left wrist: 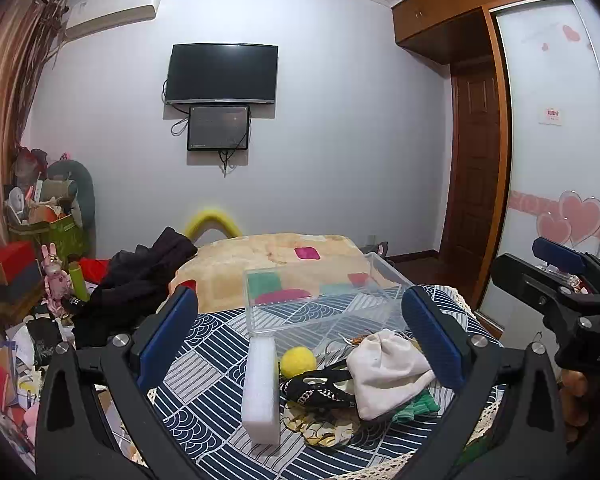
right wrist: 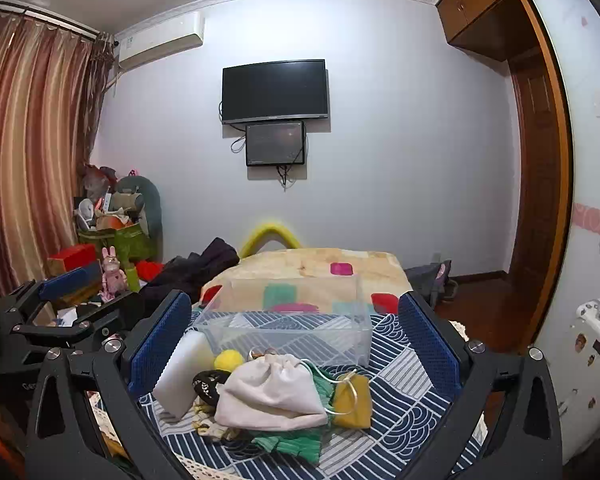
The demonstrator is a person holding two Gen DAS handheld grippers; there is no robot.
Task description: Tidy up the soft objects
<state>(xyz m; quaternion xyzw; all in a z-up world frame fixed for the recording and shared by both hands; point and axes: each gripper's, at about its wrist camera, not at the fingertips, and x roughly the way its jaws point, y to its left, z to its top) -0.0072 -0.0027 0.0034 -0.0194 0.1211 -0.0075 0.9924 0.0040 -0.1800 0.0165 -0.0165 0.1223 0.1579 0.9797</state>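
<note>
A pile of soft things lies on a blue patterned cloth (left wrist: 204,364): a white drawstring pouch (left wrist: 384,372) (right wrist: 272,392), a yellow ball (left wrist: 298,362) (right wrist: 228,360), a white foam block (left wrist: 260,388) (right wrist: 184,372), a black patterned piece (left wrist: 320,390), green cloth (right wrist: 296,442) and a mustard pouch (right wrist: 354,400). A clear plastic box (left wrist: 320,300) (right wrist: 292,320) stands just behind the pile. My left gripper (left wrist: 300,336) is open and empty, above the pile. My right gripper (right wrist: 296,340) is open and empty, also above the pile; it shows in the left wrist view (left wrist: 556,280) at the right.
A bed with a beige patterned blanket (left wrist: 268,256) lies behind the box, with dark clothes (left wrist: 140,276) on its left. Boxes and toys (left wrist: 48,240) crowd the left corner. A wardrobe (left wrist: 552,120) and a door stand at the right.
</note>
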